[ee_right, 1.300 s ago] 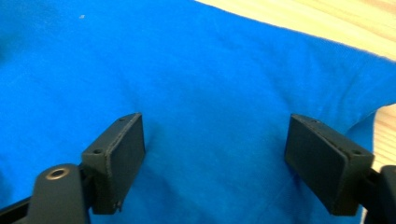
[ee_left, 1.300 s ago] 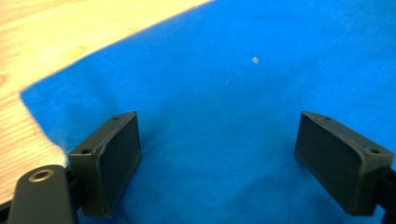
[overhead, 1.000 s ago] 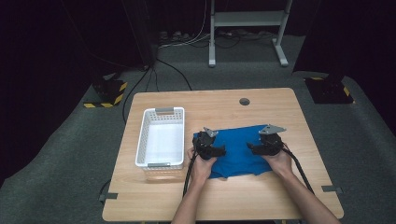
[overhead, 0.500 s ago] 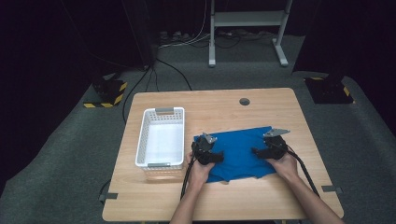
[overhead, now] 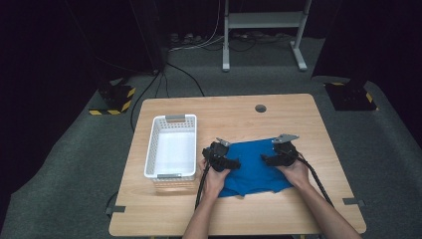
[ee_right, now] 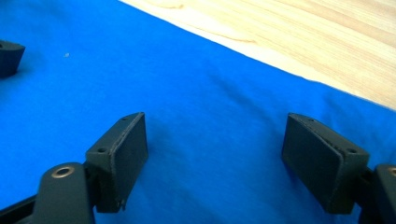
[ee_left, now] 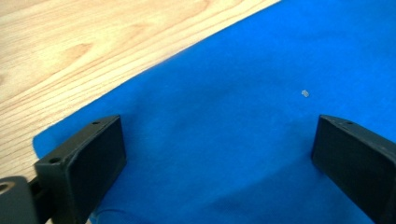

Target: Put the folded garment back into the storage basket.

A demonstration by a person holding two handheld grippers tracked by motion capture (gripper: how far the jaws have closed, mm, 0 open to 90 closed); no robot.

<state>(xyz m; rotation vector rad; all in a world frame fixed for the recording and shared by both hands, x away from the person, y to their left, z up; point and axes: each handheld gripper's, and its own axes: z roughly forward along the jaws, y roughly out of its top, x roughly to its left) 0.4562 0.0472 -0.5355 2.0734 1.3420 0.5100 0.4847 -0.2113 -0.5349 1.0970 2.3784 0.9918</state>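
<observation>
A blue cloth lies flat on the wooden table, in front of the person. My left gripper rests over the cloth's left part, pointing right. Its jaws have just been opening and stand wide apart over the blue cloth, with nothing pinched between them. My right gripper sits over the cloth's right part, pointing left. It is open too, its pads held just above the blue fabric. A jaw tip of the left gripper shows at the far left of the right gripper view.
A white slatted basket stands on the table left of the cloth, close to the left hand. A round cable hole sits near the table's far edge. Bare wood borders the cloth.
Both hands have stayed nearly in place. The blue cloth now lies a little flatter and wider than a second ago.
</observation>
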